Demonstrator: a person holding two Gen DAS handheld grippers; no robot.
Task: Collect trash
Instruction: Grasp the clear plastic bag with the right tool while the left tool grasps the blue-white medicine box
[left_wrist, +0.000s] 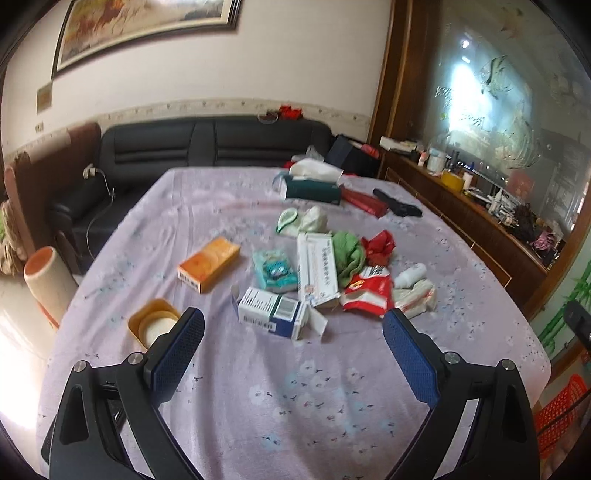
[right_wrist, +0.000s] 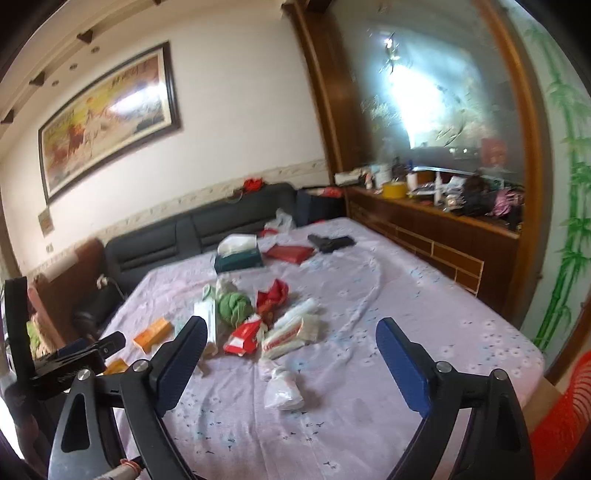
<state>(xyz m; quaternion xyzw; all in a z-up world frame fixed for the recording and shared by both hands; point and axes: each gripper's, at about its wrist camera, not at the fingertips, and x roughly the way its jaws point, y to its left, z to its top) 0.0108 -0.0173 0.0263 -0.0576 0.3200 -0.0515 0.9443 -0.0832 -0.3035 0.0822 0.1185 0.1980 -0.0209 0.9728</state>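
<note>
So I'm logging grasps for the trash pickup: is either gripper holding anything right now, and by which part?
Nothing is held. The left gripper and the right gripper both stand open above the tablecloth, with no item between their pads.

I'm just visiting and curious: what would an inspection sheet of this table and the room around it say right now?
Surface: table under a lilac flowered cloth.
Job's things: blue-white box, orange box, red wrapper, green cloth, crumpled plastic bag, all lying loose.
Clutter: tissue box, yellow tub.
Grippers: left gripper and right gripper both open and holding nothing.
Cables: one cord hangs from a wall socket by the sofa.
Surroundings: dark sofa, framed painting, cluttered wooden sideboard, red basket.
</note>
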